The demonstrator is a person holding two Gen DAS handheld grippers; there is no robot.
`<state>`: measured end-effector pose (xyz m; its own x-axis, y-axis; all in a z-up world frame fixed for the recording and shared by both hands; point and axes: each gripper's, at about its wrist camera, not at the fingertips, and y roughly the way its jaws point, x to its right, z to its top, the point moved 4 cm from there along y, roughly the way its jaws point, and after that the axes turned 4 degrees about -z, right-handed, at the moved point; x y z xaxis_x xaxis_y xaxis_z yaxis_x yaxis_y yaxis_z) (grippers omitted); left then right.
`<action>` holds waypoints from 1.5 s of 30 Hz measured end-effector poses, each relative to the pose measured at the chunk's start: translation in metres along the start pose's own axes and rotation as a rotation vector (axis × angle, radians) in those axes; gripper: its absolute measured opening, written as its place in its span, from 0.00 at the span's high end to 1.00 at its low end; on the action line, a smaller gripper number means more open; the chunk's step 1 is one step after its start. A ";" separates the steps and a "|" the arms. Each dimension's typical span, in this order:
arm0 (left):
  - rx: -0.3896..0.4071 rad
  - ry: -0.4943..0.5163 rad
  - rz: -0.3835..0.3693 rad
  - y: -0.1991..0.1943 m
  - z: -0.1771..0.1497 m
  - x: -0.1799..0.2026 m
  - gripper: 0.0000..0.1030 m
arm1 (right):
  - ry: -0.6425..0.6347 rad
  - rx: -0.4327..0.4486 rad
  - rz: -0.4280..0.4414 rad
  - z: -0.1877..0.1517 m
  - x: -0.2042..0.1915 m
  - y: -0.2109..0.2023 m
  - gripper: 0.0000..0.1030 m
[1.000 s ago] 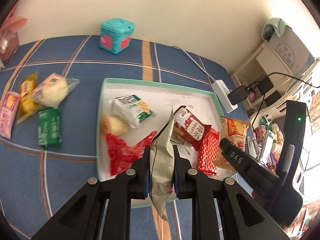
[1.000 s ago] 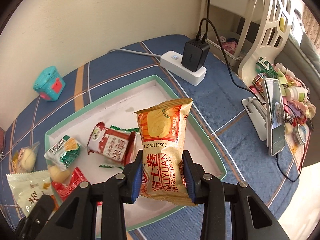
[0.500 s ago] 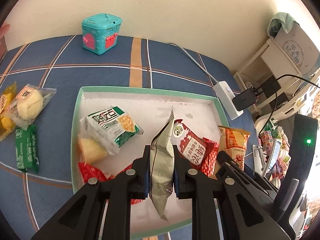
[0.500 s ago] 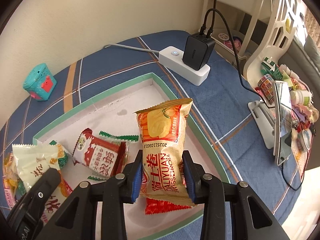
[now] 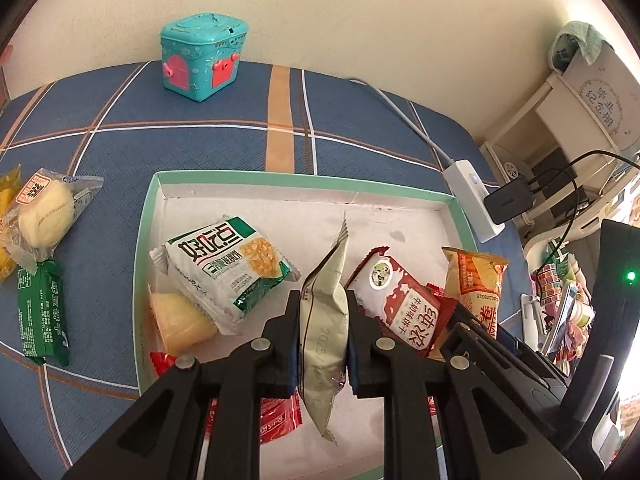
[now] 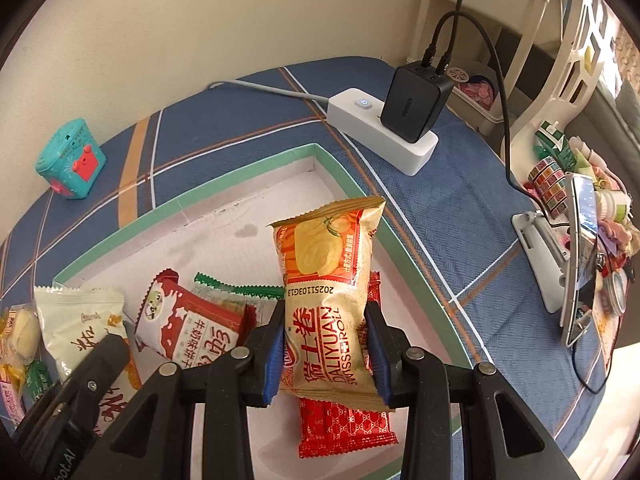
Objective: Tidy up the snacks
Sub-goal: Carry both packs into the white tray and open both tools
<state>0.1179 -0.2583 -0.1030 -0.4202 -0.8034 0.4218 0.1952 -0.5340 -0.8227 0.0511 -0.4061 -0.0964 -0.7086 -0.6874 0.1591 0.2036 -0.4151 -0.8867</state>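
Observation:
My left gripper [image 5: 323,340] is shut on a pale white-green snack packet [image 5: 325,312], held edge-on above the green-rimmed tray [image 5: 145,240]; the packet also shows in the right wrist view [image 6: 80,320]. My right gripper [image 6: 326,344] is shut on an orange swiss roll packet [image 6: 328,280], held upright over the tray's right part [image 6: 352,188]; it shows in the left wrist view [image 5: 476,284]. In the tray lie a green-white cracker pack [image 5: 228,264], a yellow bun [image 5: 180,320], a red-white milk biscuit pack [image 5: 400,304] and red packets [image 6: 344,420].
Left of the tray on the blue plaid cloth lie a wrapped bun [image 5: 44,216] and a green bar [image 5: 40,312]. A teal toy box [image 5: 202,62] stands at the back. A white power strip with black charger [image 6: 384,128] and a phone stand [image 6: 576,256] are at the right.
Both grippers have moved forward over the tray with their packets still held. The tray's contents look nearer and the loose snacks at the left have slid toward the frame edge.

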 end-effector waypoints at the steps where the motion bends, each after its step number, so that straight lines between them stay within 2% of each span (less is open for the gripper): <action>1: 0.000 -0.001 0.001 0.000 0.000 -0.001 0.81 | 0.002 -0.003 0.000 0.000 0.000 0.001 0.62; 11: 0.004 -0.019 -0.016 -0.012 0.001 -0.001 0.81 | -0.009 -0.008 0.009 0.000 0.001 0.003 0.62; 16: 0.008 -0.031 -0.006 -0.029 0.003 0.002 0.81 | -0.012 0.001 0.024 0.003 0.002 -0.005 0.51; 23: 0.013 -0.024 0.021 -0.054 0.006 0.001 0.81 | -0.047 0.029 0.023 0.005 -0.002 -0.023 0.45; 27: 0.025 -0.041 0.038 -0.065 0.006 -0.008 0.81 | -0.057 0.041 0.053 0.003 -0.007 -0.036 0.41; 38: 0.032 -0.146 0.100 -0.085 -0.008 -0.053 0.81 | -0.124 0.011 0.113 -0.025 -0.028 -0.050 0.41; 45: 0.032 -0.157 0.152 -0.096 -0.020 -0.076 0.80 | -0.151 0.008 0.125 -0.039 -0.033 -0.058 0.41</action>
<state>0.1137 -0.1409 -0.0636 -0.2413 -0.9053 0.3496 0.2747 -0.4092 -0.8701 0.0355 -0.3359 -0.0669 -0.5682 -0.8152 0.1124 0.2893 -0.3257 -0.9001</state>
